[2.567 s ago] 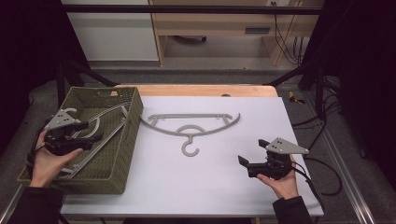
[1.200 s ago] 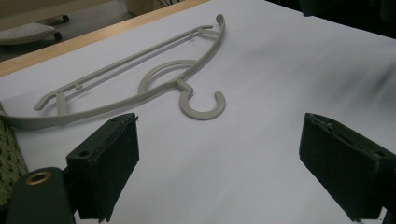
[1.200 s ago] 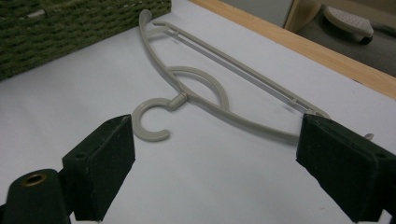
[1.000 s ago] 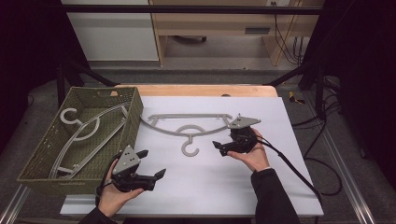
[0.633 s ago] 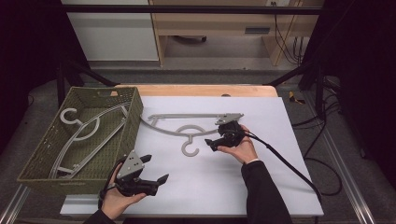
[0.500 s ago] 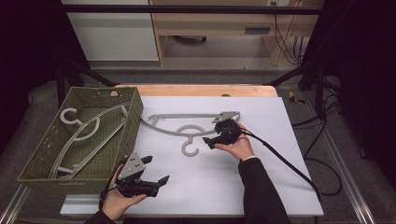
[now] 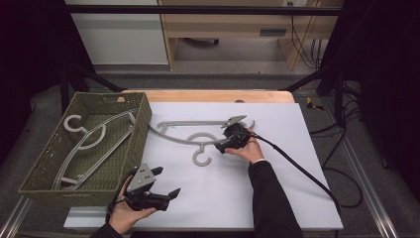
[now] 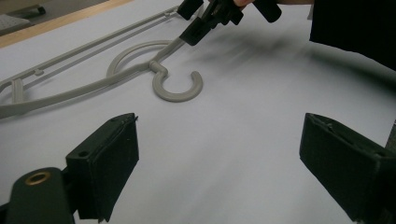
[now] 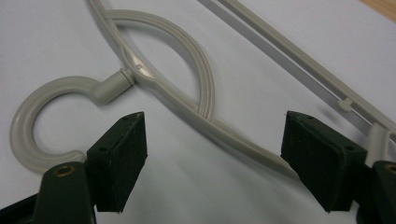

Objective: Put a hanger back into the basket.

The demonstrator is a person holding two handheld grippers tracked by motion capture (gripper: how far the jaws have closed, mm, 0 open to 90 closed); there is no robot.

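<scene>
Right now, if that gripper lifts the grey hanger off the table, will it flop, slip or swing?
The hanger looks like thin moulded plastic, so probably stiff and light. The right gripper straddles one arm beside the hook, off-centre, so it may tilt. Its smooth, narrow bar could twist between the pads.

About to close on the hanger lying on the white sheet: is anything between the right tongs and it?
Nothing visible. The right tongs have been closing, their jaws straddling the grey hanger arm beside its hook, pads not yet pressing, with bare white sheet around.
</scene>
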